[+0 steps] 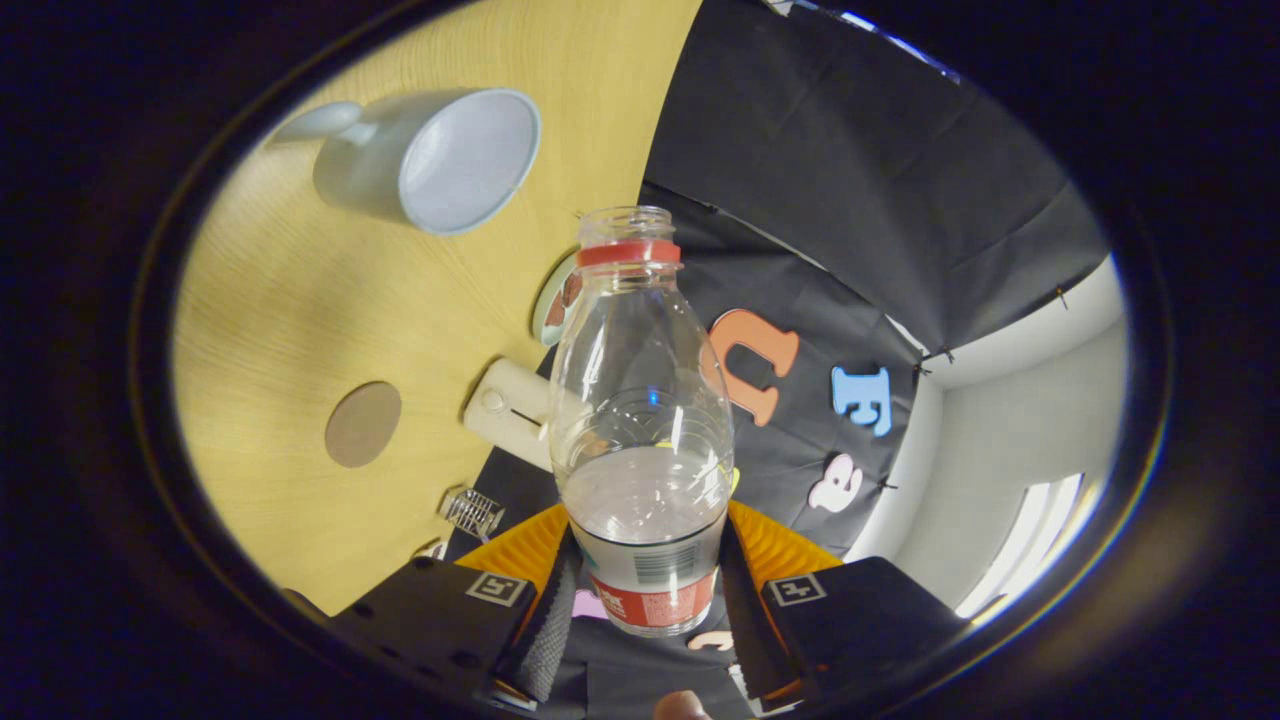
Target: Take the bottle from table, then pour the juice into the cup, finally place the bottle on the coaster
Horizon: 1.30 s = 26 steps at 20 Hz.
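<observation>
A pale wooden table [300, 300] appears steeply tilted beyond the gripper [645, 590], whose two fingers are clamped on the lower part of a clear plastic bottle [640, 420], one pressing each side near its label. The bottle stands uncapped along the line of the fingers, a red ring around its open neck, and holds a shallow pool of whitish liquid low in its body. Beyond the bottle and off to one side, a light blue cup [430, 160] with a handle sits on the table, its open mouth turned toward the camera and its inside looking bare. A round brown coaster [362, 424] lies flat on the wood nearer the fingers, well apart from the cup. Between the coaster and the bottle rests a small cream-coloured box [508, 410], partly hidden behind the bottle. A pale green round object [552, 300] peeks out behind the bottle's shoulder. A small clear ribbed object [472, 512] lies on the table near the fingers.
</observation>
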{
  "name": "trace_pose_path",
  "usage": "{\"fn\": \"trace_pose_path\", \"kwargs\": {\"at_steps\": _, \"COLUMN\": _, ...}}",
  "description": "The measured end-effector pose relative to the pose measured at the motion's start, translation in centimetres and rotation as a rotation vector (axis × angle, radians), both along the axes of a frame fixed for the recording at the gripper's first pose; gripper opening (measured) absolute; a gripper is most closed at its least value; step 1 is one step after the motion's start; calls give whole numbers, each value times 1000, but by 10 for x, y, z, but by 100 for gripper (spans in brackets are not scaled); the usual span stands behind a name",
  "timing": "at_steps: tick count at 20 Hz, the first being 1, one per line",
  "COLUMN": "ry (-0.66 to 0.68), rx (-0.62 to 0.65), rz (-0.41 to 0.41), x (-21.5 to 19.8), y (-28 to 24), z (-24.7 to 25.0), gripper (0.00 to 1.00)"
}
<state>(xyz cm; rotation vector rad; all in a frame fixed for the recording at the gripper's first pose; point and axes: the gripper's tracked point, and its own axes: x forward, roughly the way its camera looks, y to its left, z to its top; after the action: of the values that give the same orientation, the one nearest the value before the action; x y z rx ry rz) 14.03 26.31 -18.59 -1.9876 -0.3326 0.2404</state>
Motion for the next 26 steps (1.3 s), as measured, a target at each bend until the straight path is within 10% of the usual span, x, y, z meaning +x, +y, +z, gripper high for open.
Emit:
{"fn": "trace_pose_path", "kwargs": {"at_steps": 14, "ry": -15, "rx": 36, "rz": -5, "x": -3, "y": -8, "z": 7, "gripper": 73}}
{"fn": "trace_pose_path", "kwargs": {"at_steps": 26, "ry": 142, "rx": 363, "rz": -81, "x": -12, "y": -34, "z": 12, "gripper": 73}}
